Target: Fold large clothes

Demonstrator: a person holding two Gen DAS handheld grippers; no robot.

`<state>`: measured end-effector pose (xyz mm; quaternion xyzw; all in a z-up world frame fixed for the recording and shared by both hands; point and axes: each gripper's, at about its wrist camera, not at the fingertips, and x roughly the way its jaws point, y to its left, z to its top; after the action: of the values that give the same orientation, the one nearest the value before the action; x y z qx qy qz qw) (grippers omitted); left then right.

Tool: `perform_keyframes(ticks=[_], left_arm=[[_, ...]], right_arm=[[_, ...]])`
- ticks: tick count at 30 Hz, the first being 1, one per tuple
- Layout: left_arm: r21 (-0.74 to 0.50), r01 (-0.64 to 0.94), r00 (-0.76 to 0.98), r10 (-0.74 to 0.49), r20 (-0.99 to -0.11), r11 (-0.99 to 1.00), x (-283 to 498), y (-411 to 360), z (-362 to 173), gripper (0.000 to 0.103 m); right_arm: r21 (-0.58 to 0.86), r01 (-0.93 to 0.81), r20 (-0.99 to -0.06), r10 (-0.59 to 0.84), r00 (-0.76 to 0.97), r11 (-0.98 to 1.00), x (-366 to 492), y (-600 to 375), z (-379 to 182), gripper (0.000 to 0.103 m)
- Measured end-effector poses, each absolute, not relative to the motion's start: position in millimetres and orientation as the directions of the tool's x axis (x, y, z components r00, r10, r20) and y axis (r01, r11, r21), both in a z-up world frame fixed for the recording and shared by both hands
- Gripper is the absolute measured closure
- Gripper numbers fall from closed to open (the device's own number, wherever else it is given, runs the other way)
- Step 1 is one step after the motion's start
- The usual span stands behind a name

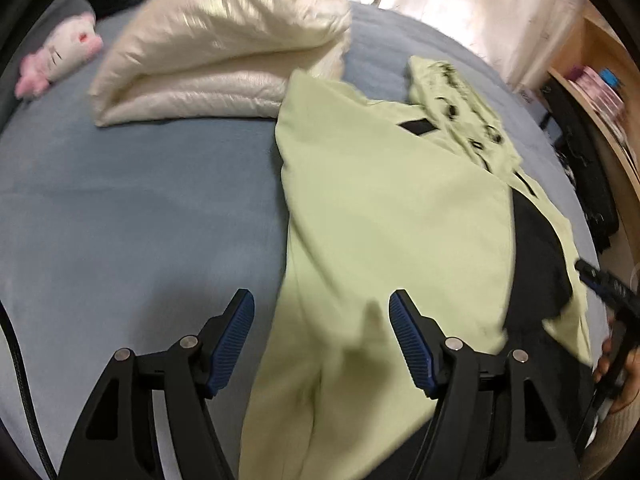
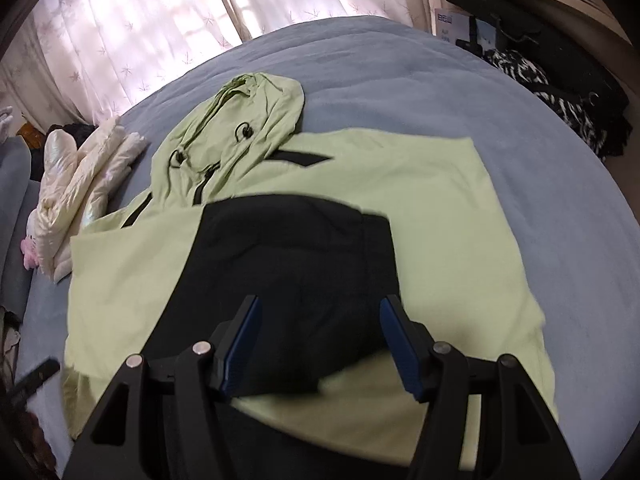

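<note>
Bed [image 2: 400,60]: blue-grey cover, carrying everything listed here. Its far edge runs along the pale curtains [image 2: 140,20]; its right edge meets a wooden shelf unit [image 1: 600,64] with dark clutter below.

Jacket [image 2: 440,208]: pale green, hooded, your task garment. It lies flat across the middle of the bed, reaching down to the near edge beneath your grippers. The hood [image 2: 248,120] points toward the far edge, crumpled, with black cord toggles and black trim patches at the shoulders. A black panel [image 2: 296,264] lies over the chest and lower body; whether it is lining or a folded-over part, you cannot tell from these views. In the left wrist view a broad green flap [image 1: 380,208] lies folded over the garment's left side, its outer edge running down the bed.

Puffer coat [image 1: 224,56]: cream, glossy, folded in a thick stack toward the far left corner, just beside the jacket's shoulder.

Plush toy [image 1: 60,60]: white and pink, near the left edge, beyond the coat.

Left gripper [image 1: 322,320]: released. Your jaws stand wide apart above the jacket's left edge, one blue pad over the bare cover, the other over green cloth; nothing is pinched.

Right gripper [image 2: 320,332]: released. Your jaws stand apart over the black panel, the pads clear of the cloth. Your right hand [image 1: 616,364] shows at the right margin of the left wrist view.
</note>
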<state>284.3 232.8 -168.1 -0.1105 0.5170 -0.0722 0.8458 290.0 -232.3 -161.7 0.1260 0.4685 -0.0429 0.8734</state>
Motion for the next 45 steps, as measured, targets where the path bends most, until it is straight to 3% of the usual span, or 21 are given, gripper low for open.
perform_keyframes(ticks=[5,7,9,10,12,13,16,20,24,27,32,38,41,45], left_arm=[[-0.292,-0.087,0.392,-0.237,-0.889,0.952,333,236,-199,0.035],[-0.313,-0.108,0.414,-0.243,-0.877,0.944,336,239,-203,0.040],[-0.321,-0.087,0.443,-0.252,-0.860,0.943,338,238,-200,0.094],[-0.302,-0.084,0.458,-0.232,-0.858,0.950,337,238,-197,0.095],[-0.232,-0.111,0.541,-0.137,-0.830,0.966,330,239,-185,0.099],[-0.212,-0.120,0.569,-0.108,-0.815,0.970,328,241,-180,0.099],[-0.264,-0.144,0.646,-0.111,-0.755,0.954,318,258,-171,0.101],[-0.156,-0.233,0.618,0.022,-0.786,0.960,318,276,-184,0.101],[-0.245,-0.255,0.572,-0.058,-0.818,0.935,315,296,-194,0.095],[-0.169,-0.244,0.586,0.006,-0.810,0.955,311,293,-185,0.078],[-0.117,-0.111,0.640,-0.018,-0.768,0.987,309,257,-158,0.075],[-0.099,-0.032,0.660,-0.054,-0.749,0.995,326,200,-135,0.070],[-0.065,0.011,0.647,-0.057,-0.760,0.998,338,172,-143,0.068],[-0.034,-0.012,0.576,-0.021,-0.817,0.999,367,156,-180,0.064]], right_arm=[[0.177,0.225,-0.845,0.031,0.533,0.958,326,-259,-185,0.041],[0.182,0.232,-0.869,0.046,0.492,0.955,335,-263,-198,0.041],[0.192,0.233,-0.873,0.058,0.484,0.953,341,-263,-208,0.040],[0.195,0.216,-0.862,0.062,0.504,0.957,341,-260,-208,0.041],[0.184,0.179,-0.849,0.064,0.525,0.967,344,-250,-207,0.056],[0.164,0.158,-0.847,0.057,0.528,0.974,347,-243,-206,0.072],[0.162,0.092,-0.797,0.075,0.600,0.982,350,-225,-190,0.078],[0.037,0.091,-0.784,-0.028,0.620,0.995,360,-207,-191,0.076],[0.006,0.123,-0.826,-0.065,0.560,0.992,363,-210,-201,0.070],[-0.026,0.153,-0.807,-0.111,0.581,0.988,350,-216,-192,0.067],[-0.107,0.139,-0.744,-0.172,0.646,0.985,327,-203,-169,0.066],[-0.064,0.043,-0.687,-0.075,0.723,0.997,321,-157,-139,0.065],[0.075,-0.066,-0.704,0.100,0.703,0.995,328,-127,-138,0.062],[0.156,-0.189,-0.745,0.241,0.622,0.970,339,-83,-160,0.062]])
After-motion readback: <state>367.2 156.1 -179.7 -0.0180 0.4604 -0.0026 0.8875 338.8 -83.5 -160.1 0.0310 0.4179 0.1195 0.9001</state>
